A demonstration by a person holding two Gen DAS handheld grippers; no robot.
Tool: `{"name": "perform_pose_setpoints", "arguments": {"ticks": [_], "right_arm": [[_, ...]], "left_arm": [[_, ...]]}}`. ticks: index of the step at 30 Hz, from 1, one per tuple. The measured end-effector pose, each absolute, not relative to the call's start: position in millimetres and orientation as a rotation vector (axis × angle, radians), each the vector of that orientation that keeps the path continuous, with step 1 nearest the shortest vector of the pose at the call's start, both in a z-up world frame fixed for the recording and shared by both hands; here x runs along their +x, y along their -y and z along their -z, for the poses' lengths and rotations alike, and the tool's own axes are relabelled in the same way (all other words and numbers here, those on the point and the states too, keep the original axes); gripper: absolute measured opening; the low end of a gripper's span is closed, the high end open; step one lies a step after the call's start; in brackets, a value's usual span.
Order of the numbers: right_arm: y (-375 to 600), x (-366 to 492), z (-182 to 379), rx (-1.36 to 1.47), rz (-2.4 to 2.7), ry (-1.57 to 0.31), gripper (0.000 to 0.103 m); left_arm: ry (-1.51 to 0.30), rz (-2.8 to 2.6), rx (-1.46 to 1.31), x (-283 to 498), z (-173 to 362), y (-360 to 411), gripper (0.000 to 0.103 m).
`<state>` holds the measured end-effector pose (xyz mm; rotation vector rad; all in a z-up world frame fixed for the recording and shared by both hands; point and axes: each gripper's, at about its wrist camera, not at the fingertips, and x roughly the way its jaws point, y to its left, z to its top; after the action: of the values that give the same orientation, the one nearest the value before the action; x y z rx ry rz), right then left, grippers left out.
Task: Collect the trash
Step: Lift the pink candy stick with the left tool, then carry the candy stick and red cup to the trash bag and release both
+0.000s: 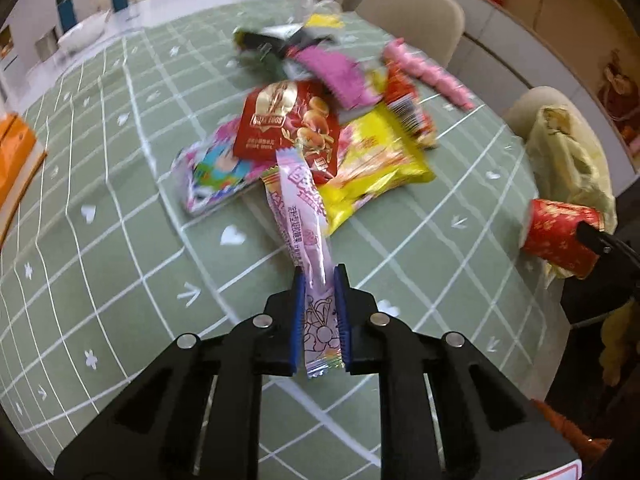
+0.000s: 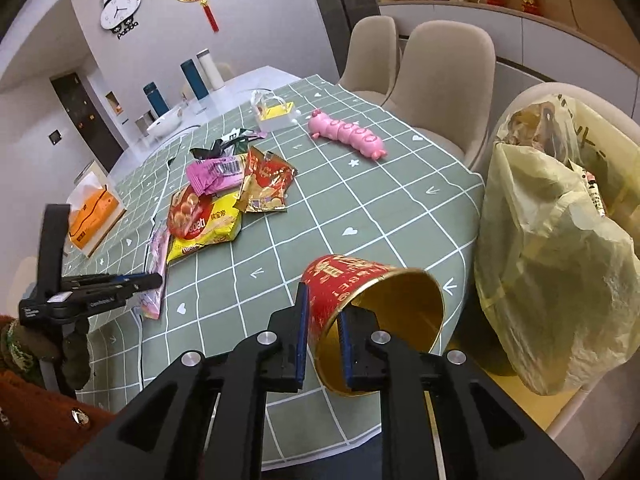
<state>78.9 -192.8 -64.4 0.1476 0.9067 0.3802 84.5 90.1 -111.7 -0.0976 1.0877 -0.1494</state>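
Observation:
My left gripper (image 1: 319, 280) is shut on the near end of a long pale pink wrapper (image 1: 300, 208), whose far end reaches into the trash pile. That pile holds a red snack packet (image 1: 288, 120), a yellow bag (image 1: 380, 160), a colourful packet (image 1: 216, 172) and a magenta wrapper (image 1: 340, 72). My right gripper (image 2: 322, 304) is shut on the wall of a red paper cup (image 2: 360, 280) with a gold inside. One finger is outside the cup and one inside, and the cup is tilted above the table's near edge. A yellowish trash bag (image 2: 552, 240) hangs open on a chair to the right.
The green checked tablecloth (image 2: 360, 208) also carries a pink caterpillar toy (image 2: 348, 136), a small white and yellow box (image 2: 276, 116) and an orange tissue box (image 2: 92, 212). Bottles (image 2: 194, 78) and a bowl stand at the far end. Beige chairs (image 2: 440, 76) line the right side.

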Motion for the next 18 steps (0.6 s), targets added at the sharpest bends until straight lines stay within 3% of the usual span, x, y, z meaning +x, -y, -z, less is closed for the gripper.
{"name": "perform_pose_setpoints", "arguments": {"ticks": [3,5,18], "right_arm": [[194,82,63,0.146,-0.373,-0.907,0.014],[196,81,59,0.145,-0.379,-0.89,0.006],[220,85,-3,0.093,-0.397,-0.698,0.005]], "left_arm": [[-1.055,0.173,-0.125,86,98,-88,0.014],[-1.031,0.183,-0.148,87,86,-88,0.014],[-0.887,0.271,-0.109,115,15,-30,0.014]]}}
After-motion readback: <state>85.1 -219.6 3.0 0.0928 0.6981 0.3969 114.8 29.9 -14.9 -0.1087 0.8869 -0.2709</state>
